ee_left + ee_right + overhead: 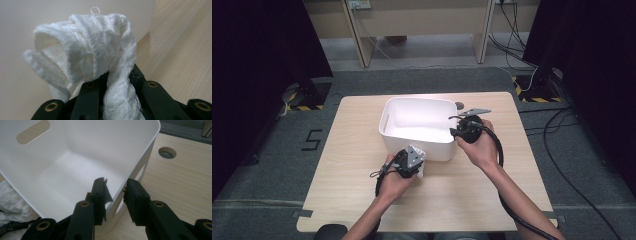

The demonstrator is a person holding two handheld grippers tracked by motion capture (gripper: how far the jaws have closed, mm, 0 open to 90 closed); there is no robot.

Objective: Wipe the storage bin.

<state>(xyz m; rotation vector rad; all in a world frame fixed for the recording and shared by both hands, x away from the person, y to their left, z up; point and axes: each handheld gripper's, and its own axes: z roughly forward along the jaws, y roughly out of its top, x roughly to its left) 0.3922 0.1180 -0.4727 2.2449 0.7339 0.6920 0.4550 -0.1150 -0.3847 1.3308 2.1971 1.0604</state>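
A white plastic bin (pixel 422 148) stands on the middle of the wooden table (pixel 462 200). My left gripper (pixel 420 160) is just in front of its near wall, shut on a bunched white knitted cloth (pixel 421 172). In the left gripper view the cloth (pixel 87 45) rises from between the jaws of my left gripper (pixel 117 75), close against the bin's wall. My right gripper (pixel 455 131) is at the bin's right rim. In the right gripper view my right gripper (pixel 116 187) has one jaw inside and one outside the bin's wall (pixel 150 142), gripping it. The cloth (pixel 12 197) shows beyond the near rim.
A round cable hole (pixel 460 105) lies in the table just behind the bin's right corner, also seen as the hole (pixel 167 153) in the right gripper view. Bare tabletop lies to the left, right and front of the bin. Grey floor and desk legs lie beyond.
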